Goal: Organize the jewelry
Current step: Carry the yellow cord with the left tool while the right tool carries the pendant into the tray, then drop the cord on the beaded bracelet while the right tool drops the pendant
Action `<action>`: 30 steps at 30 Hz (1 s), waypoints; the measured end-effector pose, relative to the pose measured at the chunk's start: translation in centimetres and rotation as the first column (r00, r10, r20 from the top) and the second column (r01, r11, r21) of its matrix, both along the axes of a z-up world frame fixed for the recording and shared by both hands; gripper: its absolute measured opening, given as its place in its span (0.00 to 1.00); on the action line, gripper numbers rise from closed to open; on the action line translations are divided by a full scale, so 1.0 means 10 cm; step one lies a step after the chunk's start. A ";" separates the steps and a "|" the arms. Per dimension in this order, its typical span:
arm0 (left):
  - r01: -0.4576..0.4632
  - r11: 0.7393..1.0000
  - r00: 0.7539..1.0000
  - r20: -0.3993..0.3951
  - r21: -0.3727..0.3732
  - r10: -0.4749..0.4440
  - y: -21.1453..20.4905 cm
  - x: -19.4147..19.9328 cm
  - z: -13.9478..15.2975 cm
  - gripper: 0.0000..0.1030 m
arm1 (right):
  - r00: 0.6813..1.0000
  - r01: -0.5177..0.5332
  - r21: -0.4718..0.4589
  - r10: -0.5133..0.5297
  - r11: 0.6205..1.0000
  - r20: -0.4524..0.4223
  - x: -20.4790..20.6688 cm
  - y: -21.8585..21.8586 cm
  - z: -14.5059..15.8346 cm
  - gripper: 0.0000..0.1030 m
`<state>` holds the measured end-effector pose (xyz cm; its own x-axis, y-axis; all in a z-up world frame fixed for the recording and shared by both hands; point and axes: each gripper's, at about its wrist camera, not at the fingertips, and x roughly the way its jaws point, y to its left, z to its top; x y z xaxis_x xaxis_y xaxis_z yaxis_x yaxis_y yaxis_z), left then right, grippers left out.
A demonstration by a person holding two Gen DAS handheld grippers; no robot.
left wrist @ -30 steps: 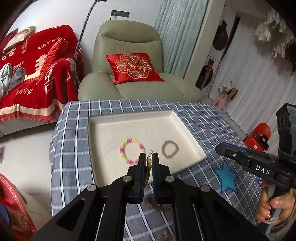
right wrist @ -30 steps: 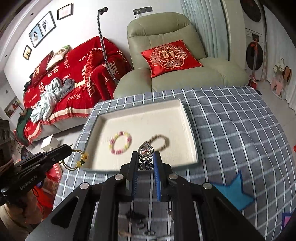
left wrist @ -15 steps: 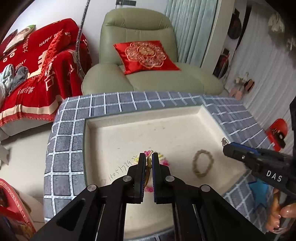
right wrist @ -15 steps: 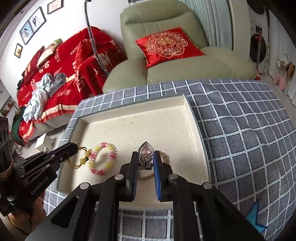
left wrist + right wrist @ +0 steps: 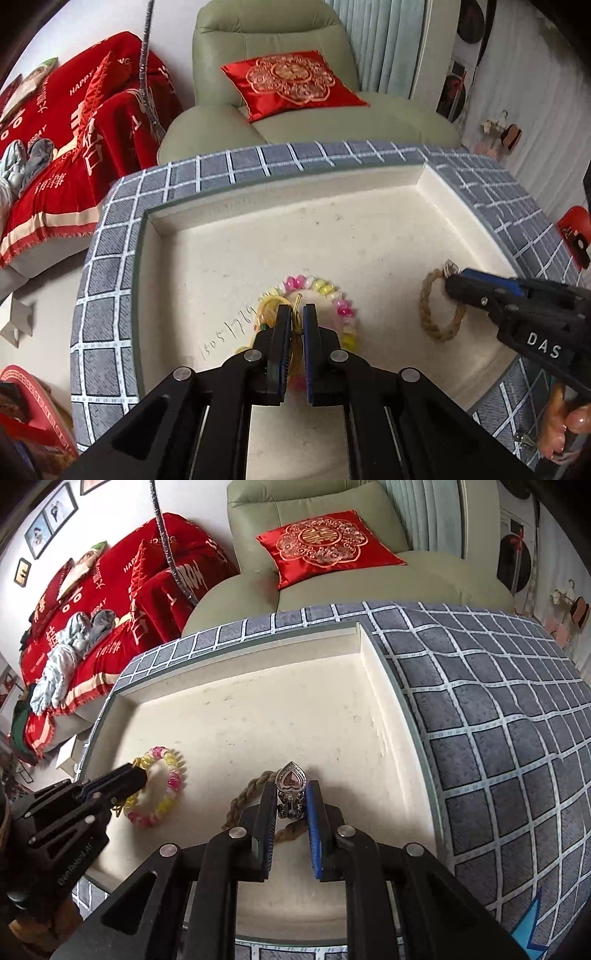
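Left claw (image 5: 297, 317): clamped on a thin gold cord bracelet (image 5: 295, 332), fingers nearly together, tips low over the near-left part of the tray floor.
Gold cord bracelet: pinched between the left pads, small beads on it just left of the claw; overlaps the pink-and-yellow bracelet from this view; cannot tell whether touching the tray.
Right claw (image 5: 291, 794): closed narrow on a heart-shaped silver ornament (image 5: 291, 779), red stone facing up, heart end poking out past the fingertips.
Heart ornament: held above the tray, directly over the braided rope bracelet (image 5: 251, 794); contact with it cannot be told.
Tray (image 5: 236, 206): cream, shallow, raised rim, square, on the surface near its far edge.
Pink-and-yellow bracelet (image 5: 166, 786): coiled ring lying flat on the tray floor, toward the tray's near-left part.
Braided rope bracelet: tan ring lying flat on the tray floor, toward the near-right part, apart from the coiled one.
Surface (image 5: 480, 701): covered in grey cloth with white grid lines; blue star patch (image 5: 528, 926) at the near-right edge.
Beyond the far edge: pale green armchair (image 5: 280, 48) with a red embroidered cushion (image 5: 291, 81).
Hand (image 5: 565, 424): fingers visible gripping the right tool's handle, at the surface's right edge.
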<state>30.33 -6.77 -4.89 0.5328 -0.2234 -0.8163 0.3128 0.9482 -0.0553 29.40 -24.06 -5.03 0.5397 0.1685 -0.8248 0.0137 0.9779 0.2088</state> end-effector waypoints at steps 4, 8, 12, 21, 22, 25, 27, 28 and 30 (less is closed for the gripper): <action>-0.012 1.000 1.000 -0.006 0.013 0.012 -0.01 -0.02 -0.03 0.22 | 1.000 -0.006 0.002 0.006 1.000 -0.006 -0.01 0.00 0.01 0.30; -0.014 1.000 1.000 0.002 0.008 0.014 0.00 -0.03 -0.01 0.22 | 1.000 0.003 0.012 -0.003 1.000 0.013 -0.03 0.00 0.06 0.62; -0.014 1.000 1.000 0.016 0.005 0.014 -0.01 -0.07 0.04 0.22 | 0.999 0.000 0.060 -0.002 0.998 0.040 -0.10 -0.03 0.16 0.63; -0.023 1.000 0.999 0.033 0.013 0.022 0.00 -0.09 0.08 0.22 | 0.993 0.038 0.100 -0.049 0.994 0.110 -0.46 -0.11 0.46 0.63; -0.023 1.000 0.999 0.032 0.013 0.022 0.01 -0.08 0.08 0.22 | 0.992 0.045 0.112 -0.058 0.993 0.110 -0.50 -0.14 0.47 0.63; -0.021 1.000 0.999 0.043 0.021 0.020 0.00 -0.08 0.10 0.22 | 0.991 0.065 0.144 -0.080 0.988 0.104 -0.59 -0.22 0.51 0.63; -0.021 0.999 0.998 0.066 0.032 0.019 -0.02 -0.09 0.12 0.22 | 0.990 0.075 0.156 -0.091 0.985 0.104 -0.64 -0.26 0.53 0.63; -0.021 0.999 0.997 0.075 0.031 0.019 -0.03 -0.09 0.14 0.22 | 0.990 0.078 0.158 -0.095 0.984 0.105 -0.67 -0.27 0.54 0.63; -0.017 1.000 0.996 0.088 0.021 0.015 -0.04 -0.10 0.17 0.22 | 0.990 0.079 0.157 -0.096 0.984 0.104 -0.71 -0.27 0.55 0.63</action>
